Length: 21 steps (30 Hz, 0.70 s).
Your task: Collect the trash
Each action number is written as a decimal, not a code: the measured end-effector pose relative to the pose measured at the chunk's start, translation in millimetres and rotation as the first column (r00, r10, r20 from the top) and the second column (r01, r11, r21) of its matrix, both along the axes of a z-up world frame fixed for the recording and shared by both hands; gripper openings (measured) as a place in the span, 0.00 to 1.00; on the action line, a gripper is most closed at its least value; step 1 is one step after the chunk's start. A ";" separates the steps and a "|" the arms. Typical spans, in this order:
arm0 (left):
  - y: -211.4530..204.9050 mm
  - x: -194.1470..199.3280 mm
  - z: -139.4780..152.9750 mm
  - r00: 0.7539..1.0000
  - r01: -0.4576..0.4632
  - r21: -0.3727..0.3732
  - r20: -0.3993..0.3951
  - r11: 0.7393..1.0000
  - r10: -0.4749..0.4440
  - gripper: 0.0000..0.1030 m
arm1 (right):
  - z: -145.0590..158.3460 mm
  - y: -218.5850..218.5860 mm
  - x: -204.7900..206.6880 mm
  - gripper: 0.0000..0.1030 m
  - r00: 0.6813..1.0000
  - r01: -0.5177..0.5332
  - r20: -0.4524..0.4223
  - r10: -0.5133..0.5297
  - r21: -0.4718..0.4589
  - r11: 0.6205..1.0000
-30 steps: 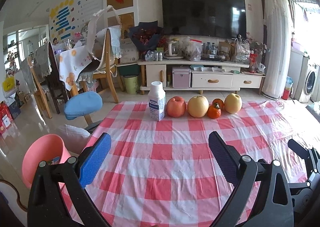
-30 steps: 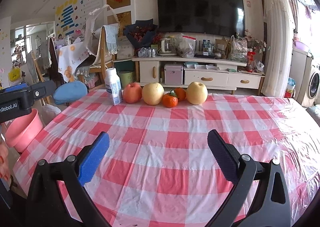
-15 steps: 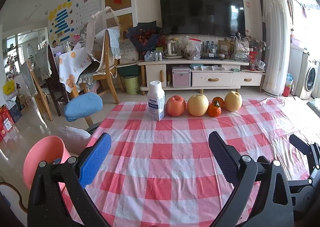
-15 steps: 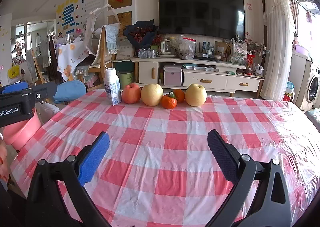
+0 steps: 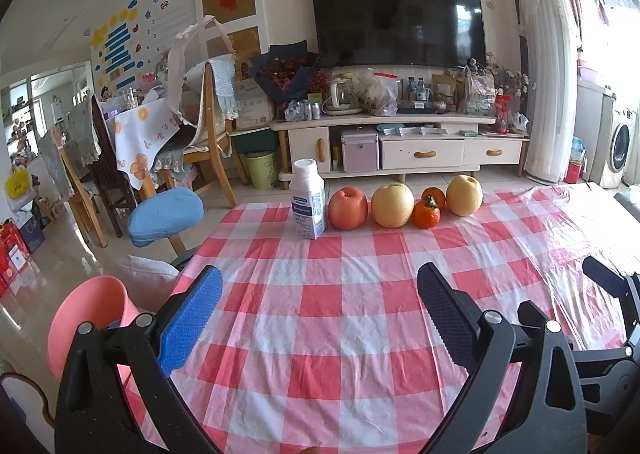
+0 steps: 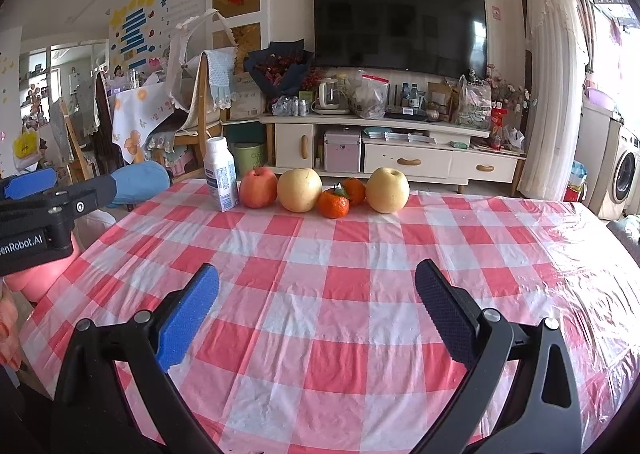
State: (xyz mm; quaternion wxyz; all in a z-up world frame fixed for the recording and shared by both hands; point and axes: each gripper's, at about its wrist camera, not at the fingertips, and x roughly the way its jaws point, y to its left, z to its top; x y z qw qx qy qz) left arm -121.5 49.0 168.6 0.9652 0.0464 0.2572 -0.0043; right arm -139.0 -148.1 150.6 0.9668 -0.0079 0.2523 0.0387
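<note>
A white milk carton [image 5: 307,204] [image 6: 220,179] with a screw cap stands upright at the far edge of the red-checked table [image 5: 340,314] [image 6: 340,262]. To its right lie a red apple [image 5: 347,208] [image 6: 258,188], two yellow pears [image 5: 392,205] [image 6: 299,190] and two small oranges [image 5: 426,213] [image 6: 333,203] in a row. My left gripper [image 5: 318,306] hovers open over the near table, far short of the carton, nothing between its fingers. My right gripper [image 6: 316,304] is likewise open and empty.
A pink bin [image 5: 86,318] stands on the floor off the table's left edge, beside a blue stool [image 5: 164,210]. In the left wrist view the other gripper's body [image 5: 608,318] is at the right. Chairs and a TV cabinet [image 5: 400,146] stand beyond the table.
Both cameras have shifted slightly; the carton and fruit row sits a little lower and nearer in both views. Both grippers stay open and empty.
</note>
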 end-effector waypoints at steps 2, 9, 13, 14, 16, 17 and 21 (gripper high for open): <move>0.6 0.1 -1.0 1.000 0.000 0.001 0.000 1.000 0.000 0.94 | -0.4 -2.0 1.2 0.96 1.000 0.003 0.001 -0.003 0.001 1.000; 0.9 0.3 -1.4 1.000 0.000 0.006 -0.001 1.000 0.000 0.94 | -0.5 -2.2 0.7 0.96 1.000 0.004 0.002 -0.004 0.000 1.000; -0.1 0.4 -0.9 1.000 0.000 0.004 0.000 1.000 0.000 0.94 | -0.9 -2.8 0.9 0.96 1.000 0.006 0.001 -0.006 0.000 1.000; 0.1 0.3 -1.1 1.000 0.000 0.005 0.001 1.000 0.000 0.94 | -0.9 -3.1 0.9 0.96 1.000 0.006 0.001 -0.006 0.001 1.000; 0.4 0.4 -1.7 1.000 0.003 0.007 0.000 1.000 -0.003 0.94 | -1.0 -3.6 0.6 0.96 1.000 0.006 0.002 -0.006 0.002 1.000; 0.3 0.5 -1.8 1.000 0.004 0.008 0.000 1.000 -0.004 0.94 | -1.2 -4.2 1.3 0.96 1.000 0.006 0.003 -0.006 0.001 1.000; 3.1 -0.4 -3.9 1.000 0.017 0.012 0.016 1.000 -0.017 0.94 | -1.0 -4.7 0.9 0.96 1.000 0.006 -0.001 -0.006 0.006 1.000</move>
